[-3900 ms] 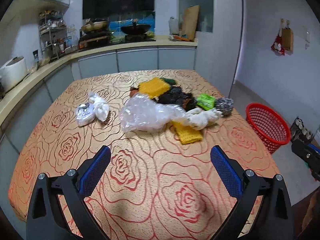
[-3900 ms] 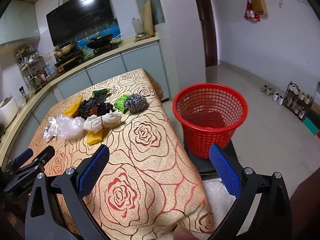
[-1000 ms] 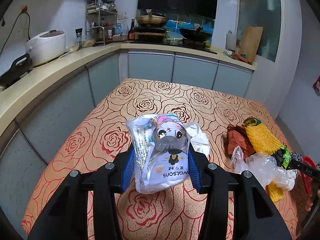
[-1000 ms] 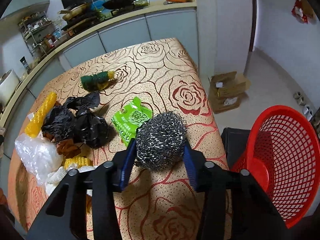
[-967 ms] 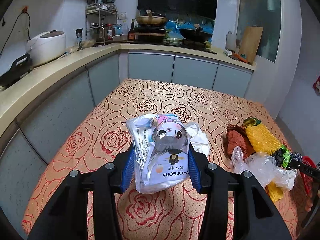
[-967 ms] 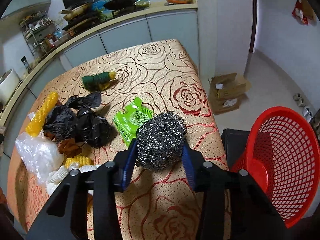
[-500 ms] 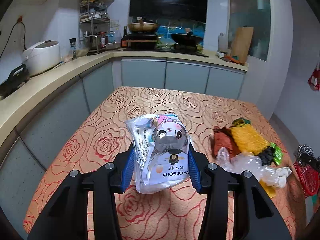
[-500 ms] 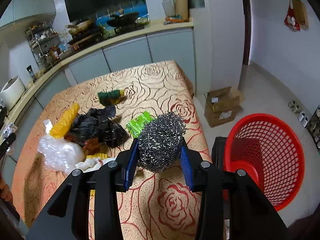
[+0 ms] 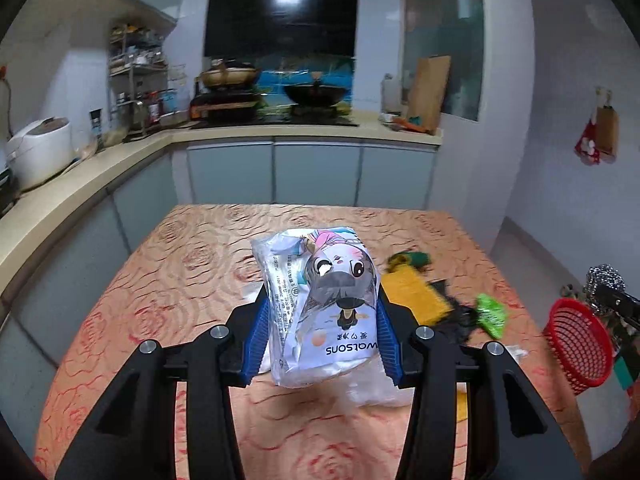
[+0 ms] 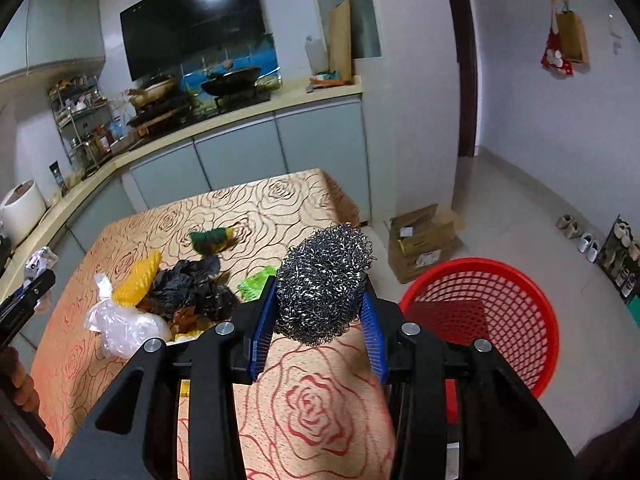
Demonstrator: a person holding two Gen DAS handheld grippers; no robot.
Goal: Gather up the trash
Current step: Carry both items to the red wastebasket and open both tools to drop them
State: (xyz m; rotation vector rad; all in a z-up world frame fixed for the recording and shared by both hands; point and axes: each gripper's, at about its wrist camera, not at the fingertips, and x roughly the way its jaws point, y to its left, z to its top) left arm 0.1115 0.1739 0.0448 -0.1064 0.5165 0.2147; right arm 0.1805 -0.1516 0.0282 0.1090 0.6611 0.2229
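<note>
My left gripper [image 9: 322,336] is shut on a white printed plastic packet [image 9: 324,308] with a cartoon face, held above the rose-patterned table [image 9: 192,264]. My right gripper [image 10: 316,328] is shut on a steel wool scourer [image 10: 322,282], lifted over the table's right front edge. The red mesh basket [image 10: 492,316] stands on the floor just right of that gripper; the red basket [image 9: 580,346] also shows at the far right of the left wrist view, with the scourer [image 9: 604,280] above it. A pile of trash [image 10: 176,292] lies on the table.
In the pile are a yellow net [image 10: 138,276], black bags [image 10: 196,286], clear plastic [image 10: 120,326], a green wrapper [image 10: 256,280] and a green bundle [image 10: 212,238]. A cardboard box [image 10: 422,240] and shoes [image 10: 588,240] sit on the floor. Kitchen counters [image 9: 92,168] run behind and to the left.
Both grippers have risen off the table with their loads. The right one has drawn back toward the basket side; the left one has swung right, bringing the basket and scourer into its view.
</note>
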